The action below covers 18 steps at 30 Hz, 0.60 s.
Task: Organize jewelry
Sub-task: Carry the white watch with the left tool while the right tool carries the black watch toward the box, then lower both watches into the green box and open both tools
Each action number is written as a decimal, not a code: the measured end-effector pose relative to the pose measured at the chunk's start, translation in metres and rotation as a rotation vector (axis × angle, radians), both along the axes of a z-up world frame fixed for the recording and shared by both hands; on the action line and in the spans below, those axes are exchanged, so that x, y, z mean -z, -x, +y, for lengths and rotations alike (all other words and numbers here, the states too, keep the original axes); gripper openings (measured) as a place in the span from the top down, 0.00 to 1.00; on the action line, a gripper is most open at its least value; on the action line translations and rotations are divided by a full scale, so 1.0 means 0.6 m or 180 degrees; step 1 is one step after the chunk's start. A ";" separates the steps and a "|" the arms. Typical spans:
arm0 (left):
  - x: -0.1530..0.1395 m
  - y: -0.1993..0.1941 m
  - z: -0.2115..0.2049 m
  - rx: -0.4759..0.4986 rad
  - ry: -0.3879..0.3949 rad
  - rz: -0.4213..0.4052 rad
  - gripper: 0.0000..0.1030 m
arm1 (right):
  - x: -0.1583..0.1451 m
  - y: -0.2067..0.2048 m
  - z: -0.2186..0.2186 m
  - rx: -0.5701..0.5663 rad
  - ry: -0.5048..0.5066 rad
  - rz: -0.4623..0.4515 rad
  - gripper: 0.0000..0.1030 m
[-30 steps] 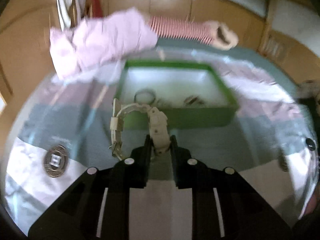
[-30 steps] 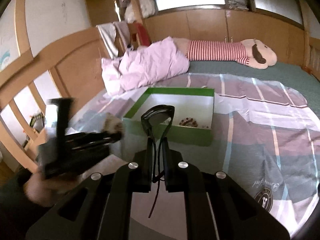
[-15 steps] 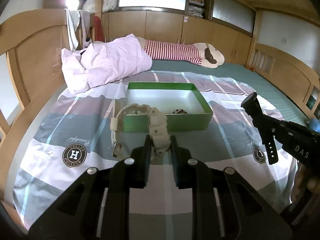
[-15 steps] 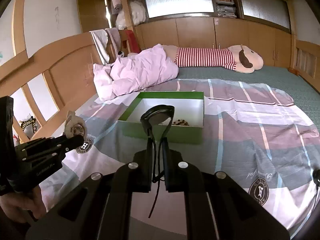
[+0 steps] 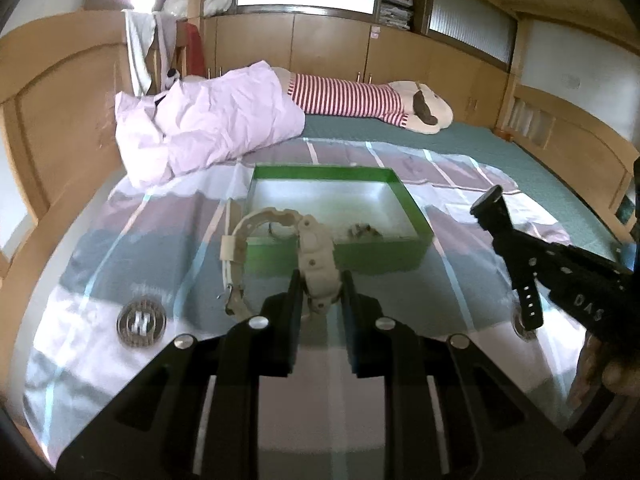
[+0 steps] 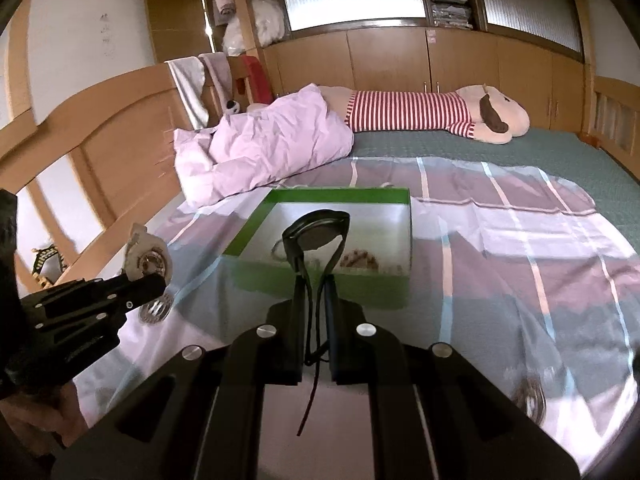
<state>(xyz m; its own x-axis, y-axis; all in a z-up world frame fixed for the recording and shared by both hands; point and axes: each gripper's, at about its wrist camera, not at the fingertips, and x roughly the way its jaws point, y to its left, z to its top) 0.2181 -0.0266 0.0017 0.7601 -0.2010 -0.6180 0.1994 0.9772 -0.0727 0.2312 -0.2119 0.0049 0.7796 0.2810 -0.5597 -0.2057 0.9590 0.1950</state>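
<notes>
My left gripper [image 5: 320, 280] is shut on a cream wristwatch [image 5: 314, 248], whose strap curls off to the left above the bedsheet. A green box [image 5: 416, 216] with a white inside lies just beyond it, holding a dark bead bracelet [image 5: 362, 231]. My right gripper [image 6: 315, 280] is shut on a black watch [image 6: 318, 232], its strap looped up in front of the green box [image 6: 320, 194]. In the right wrist view the left gripper [image 6: 154, 280] stands at the left with the cream wristwatch [image 6: 146, 258]. The left wrist view shows the right gripper [image 5: 490, 202] with a black strap [image 5: 526, 300] hanging from it.
The box rests on a checked sheet with a round logo [image 5: 141, 322]. A crumpled pink duvet [image 5: 208, 136] and a striped plush toy [image 5: 360, 100] lie behind. A wooden bed frame [image 5: 60, 120] runs along the left. A person's hand [image 5: 600, 368] holds the right gripper.
The left gripper has drawn back from the box and risen with the cream watch. The right gripper has come into the left view at the right; its grip is unchanged.
</notes>
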 end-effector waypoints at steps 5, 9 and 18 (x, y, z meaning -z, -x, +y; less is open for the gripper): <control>0.023 -0.143 -0.023 0.0094 0.0167 0.0121 0.82 | 0.055 -0.125 0.006 0.0090 -0.0030 0.0183 0.91; 0.075 -0.244 -0.031 0.0080 0.0216 0.0277 0.81 | 0.102 -0.194 0.011 0.0144 -0.0050 0.0269 0.80; 0.051 -0.224 0.012 -0.0270 0.0338 -0.0096 0.07 | -0.003 -0.096 -0.036 0.0417 -0.0094 -0.0130 0.11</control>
